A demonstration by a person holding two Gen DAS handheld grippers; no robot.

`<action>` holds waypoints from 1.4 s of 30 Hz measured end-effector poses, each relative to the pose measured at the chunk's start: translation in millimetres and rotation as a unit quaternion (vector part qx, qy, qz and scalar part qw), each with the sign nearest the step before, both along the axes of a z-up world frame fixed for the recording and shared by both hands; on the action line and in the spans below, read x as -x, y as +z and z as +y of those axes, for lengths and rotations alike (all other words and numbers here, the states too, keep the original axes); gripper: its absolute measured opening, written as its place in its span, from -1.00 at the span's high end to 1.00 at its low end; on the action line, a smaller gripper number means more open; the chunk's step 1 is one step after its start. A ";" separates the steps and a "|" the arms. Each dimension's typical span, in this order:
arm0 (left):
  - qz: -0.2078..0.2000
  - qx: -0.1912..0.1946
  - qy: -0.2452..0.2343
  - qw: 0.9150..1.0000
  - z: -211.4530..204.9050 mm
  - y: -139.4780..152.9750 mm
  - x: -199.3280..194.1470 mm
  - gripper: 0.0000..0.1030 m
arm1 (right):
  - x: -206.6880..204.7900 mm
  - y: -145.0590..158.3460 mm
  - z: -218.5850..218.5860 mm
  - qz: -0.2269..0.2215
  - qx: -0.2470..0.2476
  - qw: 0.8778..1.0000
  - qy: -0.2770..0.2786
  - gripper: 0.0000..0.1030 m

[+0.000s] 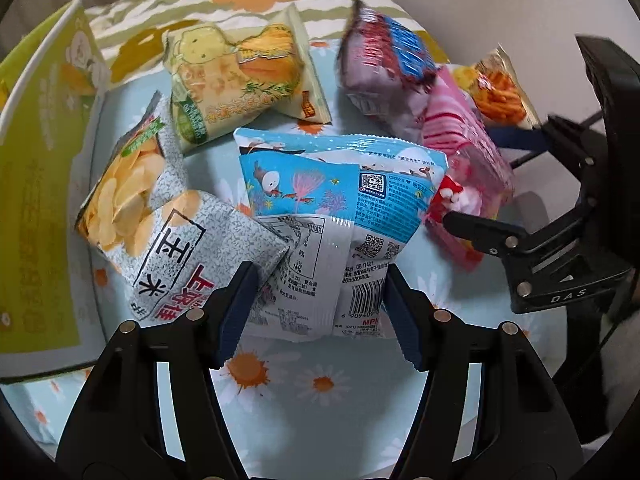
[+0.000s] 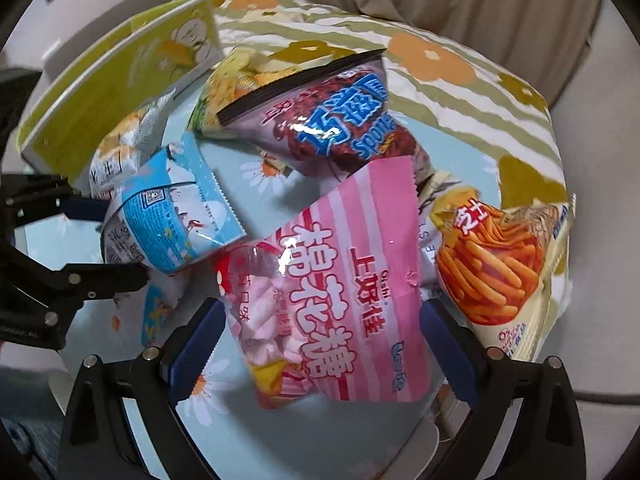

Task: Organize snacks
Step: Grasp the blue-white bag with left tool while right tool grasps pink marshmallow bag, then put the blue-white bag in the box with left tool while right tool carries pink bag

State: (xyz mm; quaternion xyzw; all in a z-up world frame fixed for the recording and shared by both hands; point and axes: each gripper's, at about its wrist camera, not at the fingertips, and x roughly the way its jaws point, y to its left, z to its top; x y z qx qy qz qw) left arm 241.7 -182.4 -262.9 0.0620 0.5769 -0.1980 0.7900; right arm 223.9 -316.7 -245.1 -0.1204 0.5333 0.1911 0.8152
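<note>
Several snack bags lie on a flowered cloth. My left gripper (image 1: 318,312) is open, its fingers on either side of the lower end of a blue and white bag (image 1: 340,200), also in the right wrist view (image 2: 176,220). My right gripper (image 2: 322,348) is open, its fingers on either side of a pink marshmallow bag (image 2: 340,292), which shows at right in the left wrist view (image 1: 464,168). Whether the pads touch the bags is unclear. A grey corn chip bag (image 1: 168,240), a yellow bag (image 1: 244,84), a purple bag (image 2: 332,124) and an orange stick bag (image 2: 500,268) lie around them.
A green and white box (image 1: 36,184) stands open at the left, also in the right wrist view (image 2: 120,68). The cloth (image 1: 320,400) is light blue with daisies, green striped at the back (image 2: 460,92). A beige curtain hangs behind.
</note>
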 end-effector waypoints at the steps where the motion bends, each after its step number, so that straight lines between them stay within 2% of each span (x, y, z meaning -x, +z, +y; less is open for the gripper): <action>1: -0.002 -0.001 -0.002 1.000 -1.3 0.2 0.3 -0.17 | 0.1 -1.7 1.0 -0.002 0.006 1.000 0.006 -0.88; 6: -0.002 -0.001 -0.004 1.000 -10.6 -3.0 -6.1 -0.37 | 3.2 -10.1 11.2 -0.004 0.036 0.999 0.039 -0.87; 8: -0.006 -0.001 -0.007 1.000 -15.3 -4.4 -8.9 -0.48 | 4.2 -13.9 13.8 0.002 0.040 0.998 0.046 -0.74; 9: -0.009 -0.004 -0.008 1.000 -18.4 -4.7 -9.7 -0.49 | 5.0 -16.0 13.9 0.007 0.039 0.998 0.050 -0.59; 17: -0.018 -0.014 -0.016 1.000 -28.1 -9.0 -17.6 -0.53 | 4.8 -24.5 15.0 0.024 0.023 0.998 0.047 -0.42; 18: -0.020 -0.016 -0.017 1.000 -28.3 -9.8 -17.9 -0.51 | 4.0 -25.3 15.5 0.026 0.021 0.998 0.047 -0.36; 19: -0.023 -0.022 -0.016 0.999 -28.6 -10.6 -18.9 -0.41 | 3.8 -25.9 16.3 0.028 0.017 0.998 0.046 -0.30; 21: -0.027 -0.024 -0.020 0.999 -29.0 -9.3 -16.9 -0.29 | 3.8 -26.1 18.5 0.028 0.017 0.999 0.042 -0.27; 22: -0.031 -0.028 -0.020 0.999 -29.1 -7.8 -14.9 -0.13 | 3.5 -26.1 19.2 0.027 0.019 0.999 0.039 -0.25; 26: -0.036 -0.014 -0.018 0.999 -23.0 -0.1 -13.9 0.00 | 10.9 -21.5 17.4 0.030 0.010 0.999 0.017 -0.21; 32: -0.049 0.013 -0.013 0.999 -13.1 20.6 -7.4 0.10 | 20.4 -8.1 8.3 0.025 -0.008 1.000 -0.013 -0.21; 42: -0.069 0.074 0.018 0.995 9.3 63.9 11.3 0.11 | 43.7 25.1 0.4 -0.003 -0.035 0.998 -0.048 -0.21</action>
